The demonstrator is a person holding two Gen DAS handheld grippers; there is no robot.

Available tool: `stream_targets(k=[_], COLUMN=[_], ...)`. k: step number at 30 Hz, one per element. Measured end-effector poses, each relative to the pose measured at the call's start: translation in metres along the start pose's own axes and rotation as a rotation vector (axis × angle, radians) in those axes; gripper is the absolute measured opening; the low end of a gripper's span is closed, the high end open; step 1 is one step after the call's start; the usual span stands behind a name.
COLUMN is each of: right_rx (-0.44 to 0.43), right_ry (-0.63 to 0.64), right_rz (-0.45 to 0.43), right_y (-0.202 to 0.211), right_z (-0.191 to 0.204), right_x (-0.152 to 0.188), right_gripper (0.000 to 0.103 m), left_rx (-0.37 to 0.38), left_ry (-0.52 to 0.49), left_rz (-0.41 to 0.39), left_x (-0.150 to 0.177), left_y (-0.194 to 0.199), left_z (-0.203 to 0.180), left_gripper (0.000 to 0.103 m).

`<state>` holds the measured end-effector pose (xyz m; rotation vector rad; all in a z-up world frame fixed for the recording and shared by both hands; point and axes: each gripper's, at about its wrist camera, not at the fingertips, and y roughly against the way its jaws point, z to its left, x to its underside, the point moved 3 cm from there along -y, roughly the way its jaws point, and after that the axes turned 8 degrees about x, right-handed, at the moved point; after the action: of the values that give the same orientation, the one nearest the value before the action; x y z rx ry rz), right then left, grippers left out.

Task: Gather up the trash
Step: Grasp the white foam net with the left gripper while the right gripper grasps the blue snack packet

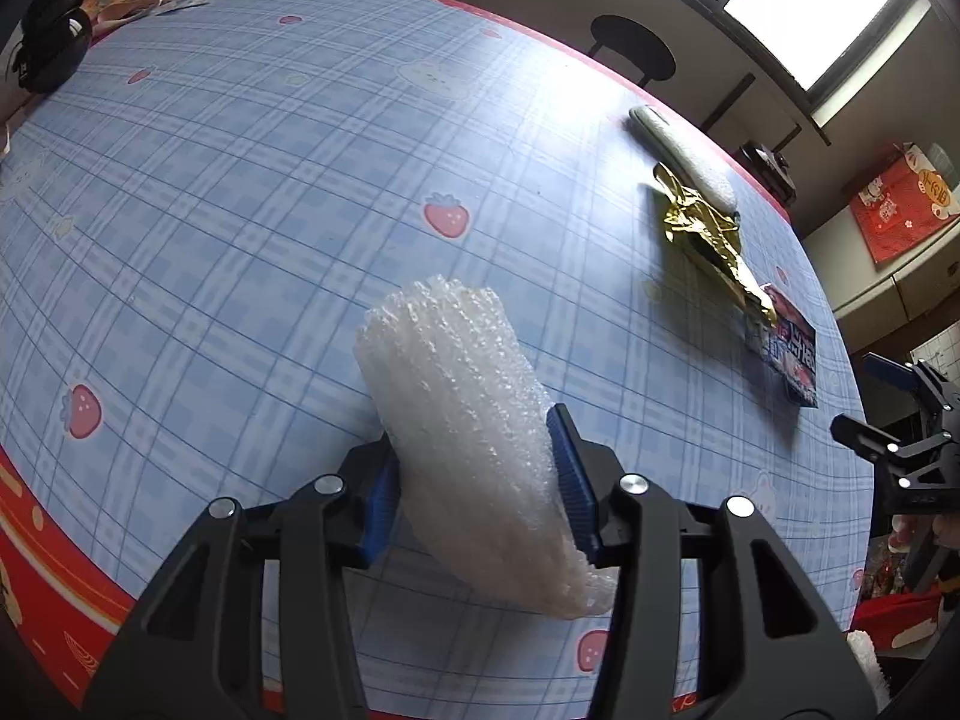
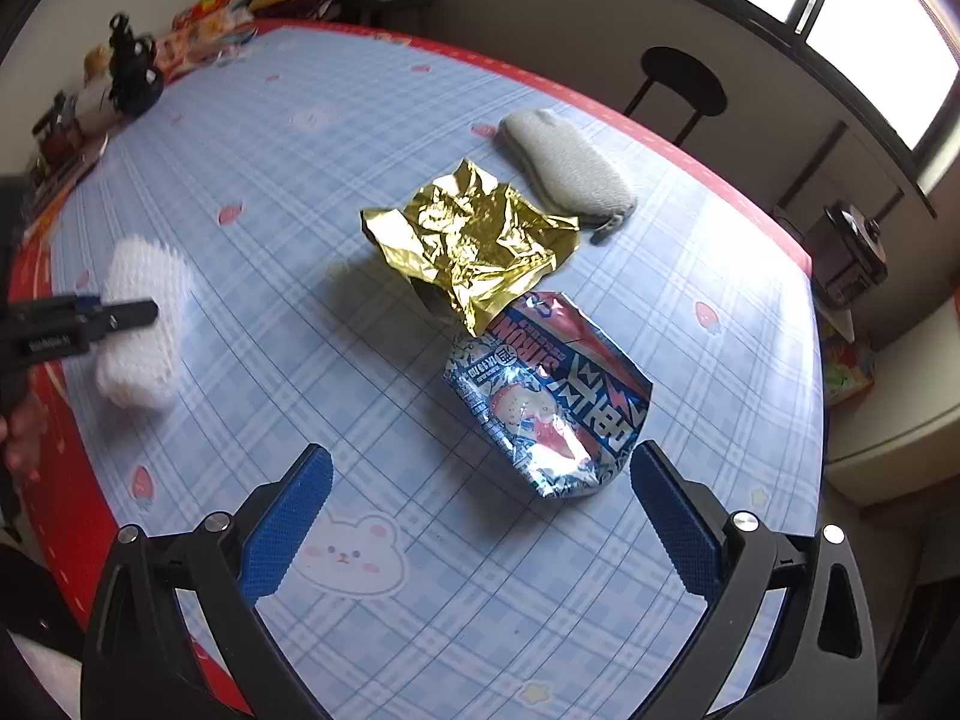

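- Left wrist view: the left gripper has its blue pads pressed on either flank of a white foam mesh sleeve, which sits on the checked tablecloth. The jaws are clamped on it about midway along its length; the foam looks soft and squeezed in at the contact.
- Right wrist view: the right gripper hangs above the cloth with jaws spread wide and nothing between them. The blue-and-red snack packet lies just ahead of the fingertips, its far end tucked under a crumpled gold foil wrapper. A grey pouch lies beyond, near the foil.
- Judgement: the step in hand is securing the foam and lining up on the packet.
- Recommended: lift the foam straight up, as it may spring free if the grip is shallow.
- Recommended: bring the right jaws down astride the packet's near end, clear of the foil, so only one item is taken.
- No bin is visible in either view.
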<state>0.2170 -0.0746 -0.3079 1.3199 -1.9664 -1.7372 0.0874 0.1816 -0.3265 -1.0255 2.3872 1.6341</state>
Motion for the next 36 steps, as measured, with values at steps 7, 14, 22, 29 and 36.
stream_targets(k=[7, 14, 22, 29, 36], right_rx=[0.016, 0.026, -0.074, -0.157, -0.189], right_ry=[0.169, 0.325, 0.225, 0.166, -0.019], right_rz=[0.098, 0.163, 0.246, 0.228, 0.106], right_y=[-0.052, -0.078, -0.094, -0.077, -0.037], right_z=[-0.005, 0.002, -0.013, -0.018, -0.032], right_x=[-0.021, -0.036, -0.048, -0.031, -0.007], right_gripper=[0.098, 0.098, 0.098, 0.095, 0.094], left_rx=[0.038, 0.02, -0.002, -0.014, -0.023], left_ry=[0.005, -0.061, -0.084, -0.089, -0.084], left_rz=[0.01, 0.002, -0.011, -0.009, -0.003], left_x=[-0.002, 0.001, 0.0, -0.001, -0.005], left_y=[0.0, -0.002, -0.009, -0.013, -0.018], left_z=[0.018, 0.013, 0.004, 0.002, -0.002], left_gripper=[0.05, 0.052, 0.055, 0.057, 0.056])
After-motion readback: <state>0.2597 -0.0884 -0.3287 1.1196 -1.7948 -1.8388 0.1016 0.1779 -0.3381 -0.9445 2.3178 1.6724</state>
